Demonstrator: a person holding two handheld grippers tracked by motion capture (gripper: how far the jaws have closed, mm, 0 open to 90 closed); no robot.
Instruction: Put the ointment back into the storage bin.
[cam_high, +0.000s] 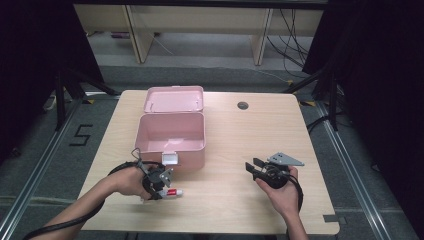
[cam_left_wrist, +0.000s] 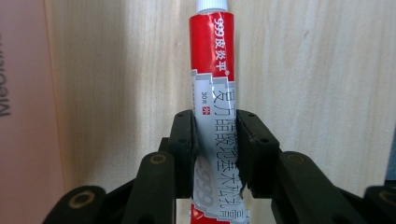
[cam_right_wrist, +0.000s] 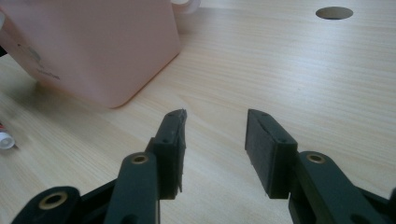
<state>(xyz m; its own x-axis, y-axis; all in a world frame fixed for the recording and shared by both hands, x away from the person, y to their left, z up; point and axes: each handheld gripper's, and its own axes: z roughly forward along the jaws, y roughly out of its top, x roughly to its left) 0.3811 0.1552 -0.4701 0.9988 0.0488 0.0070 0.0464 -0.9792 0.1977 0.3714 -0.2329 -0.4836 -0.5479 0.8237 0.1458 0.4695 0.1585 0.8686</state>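
A red and silver ointment tube (cam_left_wrist: 215, 112) with a white cap lies on the wooden table, just in front of the pink box. My left gripper (cam_left_wrist: 215, 144) is shut on the tube's lower half, one pad pressing each side; in the high view my left gripper (cam_high: 162, 186) sits by the table's front left with the tube (cam_high: 173, 192) sticking out to the right. My right gripper (cam_high: 251, 168) rests at the front right, open, with nothing between its jaws; the right gripper view has my right gripper (cam_right_wrist: 214, 140) over bare wood.
An open pink box (cam_high: 170, 137) stands mid-table with its lid (cam_high: 174, 98) laid back behind it and a white latch at its front. The box's side (cam_right_wrist: 93, 51) is left of my right gripper. A cable hole (cam_high: 243, 105) is at the back right.
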